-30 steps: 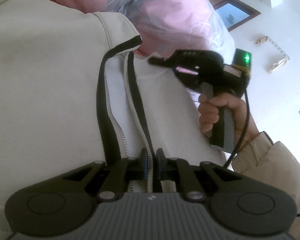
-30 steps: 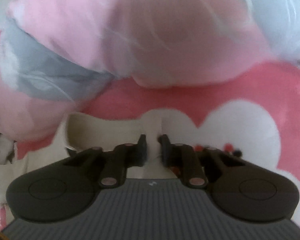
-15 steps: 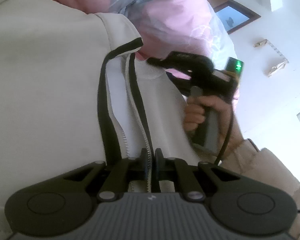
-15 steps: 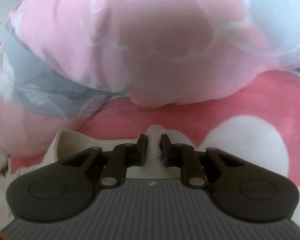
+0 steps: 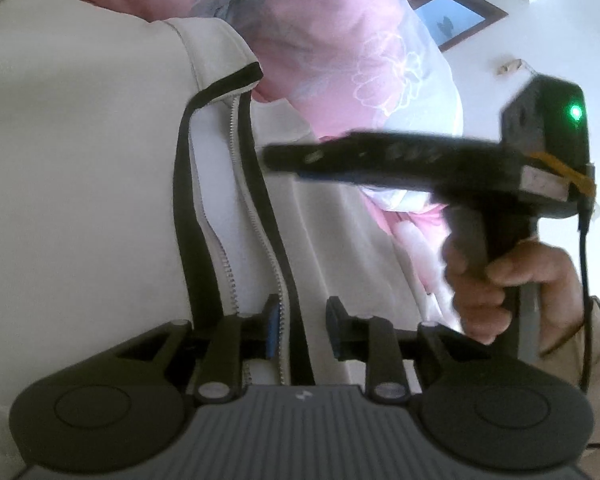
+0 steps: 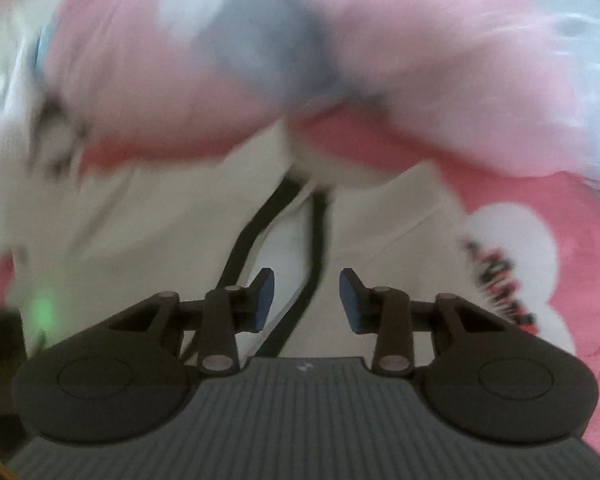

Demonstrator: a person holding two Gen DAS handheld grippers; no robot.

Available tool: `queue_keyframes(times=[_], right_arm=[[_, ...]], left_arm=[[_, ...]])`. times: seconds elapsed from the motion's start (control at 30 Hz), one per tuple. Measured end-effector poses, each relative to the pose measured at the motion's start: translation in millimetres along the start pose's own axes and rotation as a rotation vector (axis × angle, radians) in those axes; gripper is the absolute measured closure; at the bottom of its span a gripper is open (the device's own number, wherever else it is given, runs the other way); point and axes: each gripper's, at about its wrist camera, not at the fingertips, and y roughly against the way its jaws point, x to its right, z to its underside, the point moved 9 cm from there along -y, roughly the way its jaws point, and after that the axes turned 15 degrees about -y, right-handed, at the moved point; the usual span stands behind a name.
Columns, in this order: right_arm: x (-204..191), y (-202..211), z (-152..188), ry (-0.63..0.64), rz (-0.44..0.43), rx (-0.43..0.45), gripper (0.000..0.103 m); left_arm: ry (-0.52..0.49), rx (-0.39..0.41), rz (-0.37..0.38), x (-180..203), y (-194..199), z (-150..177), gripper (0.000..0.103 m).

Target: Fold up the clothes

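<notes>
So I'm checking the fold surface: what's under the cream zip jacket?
Right wrist view shows a pink blanket with white patches beside the cream zip jacket. Directly beneath the jacket is covered.

A puffy pink and grey-blue quilt (image 5: 332, 40) with white flower outlines lies heaped at the far side. Under it spreads a pink blanket (image 6: 540, 216) with white patches and dark print, much blurred. On the white wall (image 5: 580, 32) at the far right hangs a wood-framed picture (image 5: 456, 16).
</notes>
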Motion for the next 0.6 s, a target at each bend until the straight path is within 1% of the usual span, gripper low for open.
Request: queue_keyframes(times=[0.1, 0.17, 0.2, 0.27, 0.3, 0.33, 0.37, 0.43, 0.5, 0.6], right_arm=[[-11, -17, 14, 0.069, 0.059, -0.066, 0.050], [-9, -26, 22, 0.084, 0.118, -0.101, 0.050], [-6, -27, 26, 0.073, 0.124, -0.107, 0.051], [1, -22, 29, 0.034, 0.111, -0.084, 0.057], [4, -20, 30, 0.015, 0.105, -0.073, 0.071], [7, -18, 31, -0.004, 0.098, -0.062, 0.081], [10, -14, 31, -0.029, 0.085, -0.046, 0.085], [14, -5, 29, -0.093, 0.042, -0.001, 0.096], [18, 5, 27, -0.156, -0.001, 0.043, 0.100], [25, 21, 24, -0.251, -0.066, 0.110, 0.101]], left_arm=[[-0.006, 0.000, -0.003, 0, -1, 0, 0.077], [-0.011, 0.000, -0.003, 1, -1, 0, 0.077], [-0.012, 0.002, -0.002, 1, -2, 0, 0.078], [-0.020, 0.007, -0.004, 1, -2, 0, 0.081], [-0.027, 0.007, -0.008, 1, -3, 0, 0.084], [-0.034, 0.007, -0.012, 1, -4, 0, 0.090], [-0.039, 0.008, -0.014, 1, -4, 0, 0.093], [-0.045, 0.019, -0.009, 2, -3, -1, 0.096], [-0.062, 0.041, -0.007, 4, 1, -2, 0.098], [-0.094, 0.076, -0.008, 10, 9, -4, 0.099]])
